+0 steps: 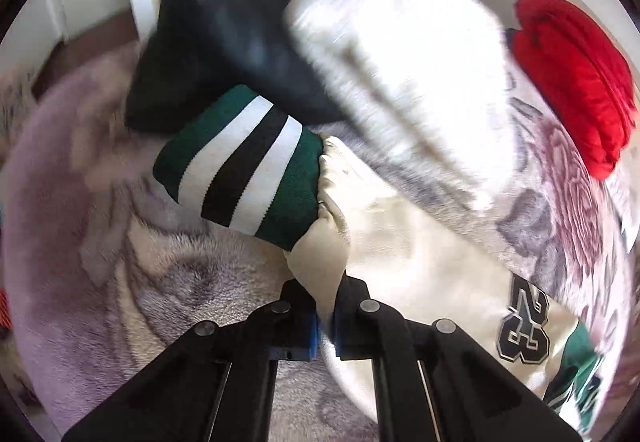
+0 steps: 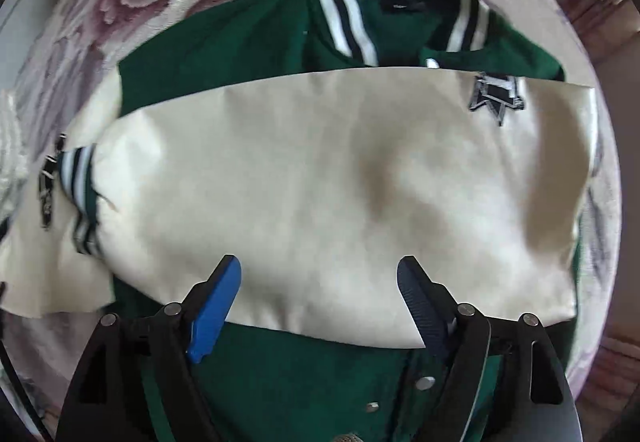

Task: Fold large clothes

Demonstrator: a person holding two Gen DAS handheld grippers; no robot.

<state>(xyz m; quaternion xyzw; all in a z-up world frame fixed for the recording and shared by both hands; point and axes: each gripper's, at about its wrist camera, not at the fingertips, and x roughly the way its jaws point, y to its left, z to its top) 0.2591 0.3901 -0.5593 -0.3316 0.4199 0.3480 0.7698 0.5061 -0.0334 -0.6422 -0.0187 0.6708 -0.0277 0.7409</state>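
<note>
Floral blanket (image 1: pixel 168 282) underneath. Left wrist view: left gripper (image 1: pixel 326 326) clamped tight on cream sleeve (image 1: pixel 320 242), striped cuff (image 1: pixel 240 161) just beyond the tips; blurred pale bundle (image 1: pixel 400 61), perhaps knitwear, behind.

Right wrist view: right gripper (image 2: pixel 320 282) spread wide over varsity jacket (image 2: pixel 340 181), cream sleeve folded across green body, gripping nothing; jacket edges cut off.

Jacket (image 2: pixel 248 41) dark green, sleeves (image 2: pixel 320 181) cream; cuff (image 1: pixel 240 157) banded green, white, black. Blanket (image 1: pixel 120 262) mauve floral; far right garment (image 1: pixel 576 81) red.
</note>
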